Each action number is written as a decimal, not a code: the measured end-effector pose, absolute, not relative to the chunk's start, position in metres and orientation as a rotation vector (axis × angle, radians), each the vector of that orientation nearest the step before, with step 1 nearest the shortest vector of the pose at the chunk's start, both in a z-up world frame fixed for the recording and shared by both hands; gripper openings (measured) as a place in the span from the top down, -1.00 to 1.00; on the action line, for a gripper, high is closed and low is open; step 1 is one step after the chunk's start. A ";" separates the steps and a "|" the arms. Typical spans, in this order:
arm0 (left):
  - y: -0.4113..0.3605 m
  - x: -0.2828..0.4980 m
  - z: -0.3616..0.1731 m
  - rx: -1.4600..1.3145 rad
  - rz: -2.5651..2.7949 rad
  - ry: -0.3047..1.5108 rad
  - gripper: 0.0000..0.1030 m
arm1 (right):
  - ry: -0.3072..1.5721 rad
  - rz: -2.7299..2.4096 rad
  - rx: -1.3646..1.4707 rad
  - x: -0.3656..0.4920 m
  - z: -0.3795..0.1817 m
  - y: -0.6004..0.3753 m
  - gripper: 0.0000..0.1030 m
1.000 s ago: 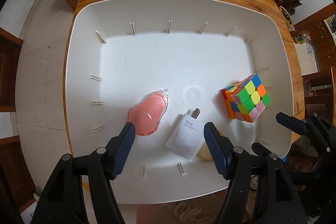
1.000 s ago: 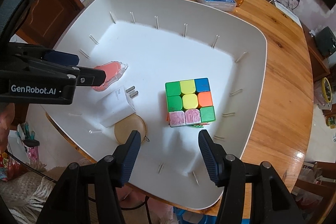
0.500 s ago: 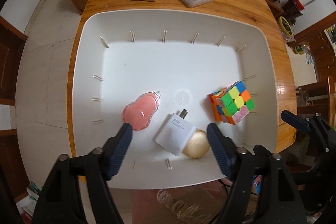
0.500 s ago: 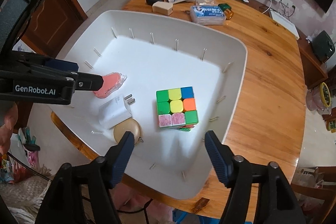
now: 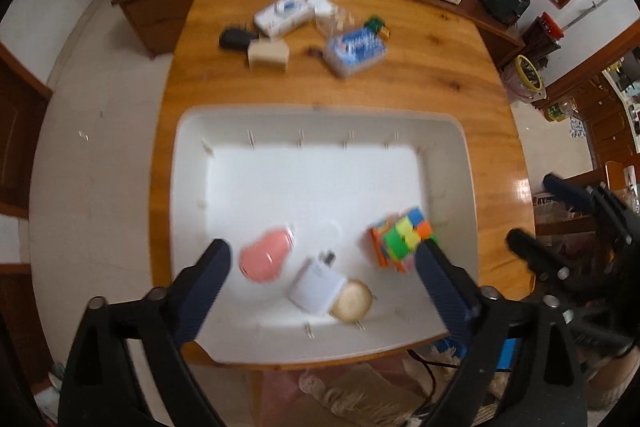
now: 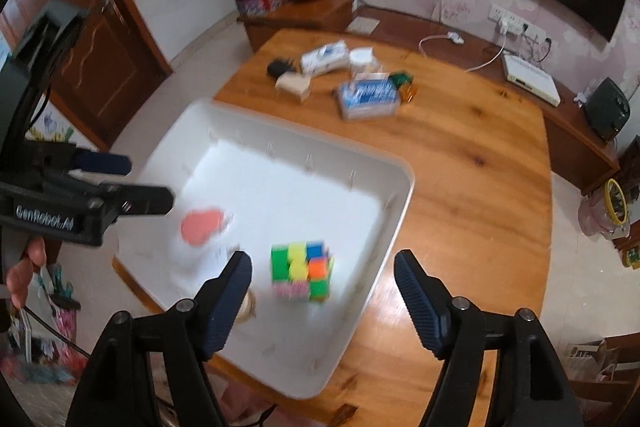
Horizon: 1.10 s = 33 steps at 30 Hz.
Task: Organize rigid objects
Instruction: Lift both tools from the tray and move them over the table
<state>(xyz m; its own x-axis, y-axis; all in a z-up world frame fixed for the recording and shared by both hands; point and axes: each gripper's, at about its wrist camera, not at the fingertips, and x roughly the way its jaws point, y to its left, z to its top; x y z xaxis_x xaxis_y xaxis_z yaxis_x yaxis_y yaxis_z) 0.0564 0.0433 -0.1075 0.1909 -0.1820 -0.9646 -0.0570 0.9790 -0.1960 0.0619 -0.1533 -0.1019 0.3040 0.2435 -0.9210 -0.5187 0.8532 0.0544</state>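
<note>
Plainly, a scrambled multicoloured puzzle cube (image 6: 301, 271) inside the white tray (image 6: 394, 223).

Four things lie along the white tray's (image 5: 188, 227) near edge: a pink teardrop case (image 5: 266, 259) at left, a white charger (image 5: 318, 285) lying flat, a round tan piece (image 5: 354, 303) — perhaps wooden — touching it, and a scrambled colour cube (image 5: 402, 239) near the right wall.

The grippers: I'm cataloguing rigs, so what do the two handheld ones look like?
Both the left gripper and the right gripper have black frames with silver screws, and two dark blue ribbed pads as jaws. In the right wrist view the left one's side carries white "GenRobot.AI" lettering, and a thin black cable hangs below it.
</note>
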 end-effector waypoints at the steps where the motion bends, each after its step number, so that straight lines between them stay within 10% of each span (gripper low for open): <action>1: 0.046 0.065 -0.100 -0.193 -0.091 1.361 -0.95 | 1.147 0.509 -0.261 0.069 -0.096 -0.154 -0.57; 13: 0.076 0.201 -0.090 -0.090 -0.114 1.304 -0.97 | 1.081 0.437 -0.207 0.207 -0.055 -0.137 -0.57; 33: 0.088 0.299 -0.261 -0.020 -0.213 1.541 -0.98 | 1.353 0.502 -0.288 0.321 -0.241 -0.076 -0.60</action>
<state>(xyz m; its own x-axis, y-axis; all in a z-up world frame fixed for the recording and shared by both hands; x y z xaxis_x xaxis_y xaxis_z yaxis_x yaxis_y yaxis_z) 0.2993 0.0881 -0.2608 0.0152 -0.1497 -0.9886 0.1240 0.9814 -0.1467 0.3207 -0.0763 -0.2410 0.1332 0.1771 -0.9751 -0.5012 0.8608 0.0878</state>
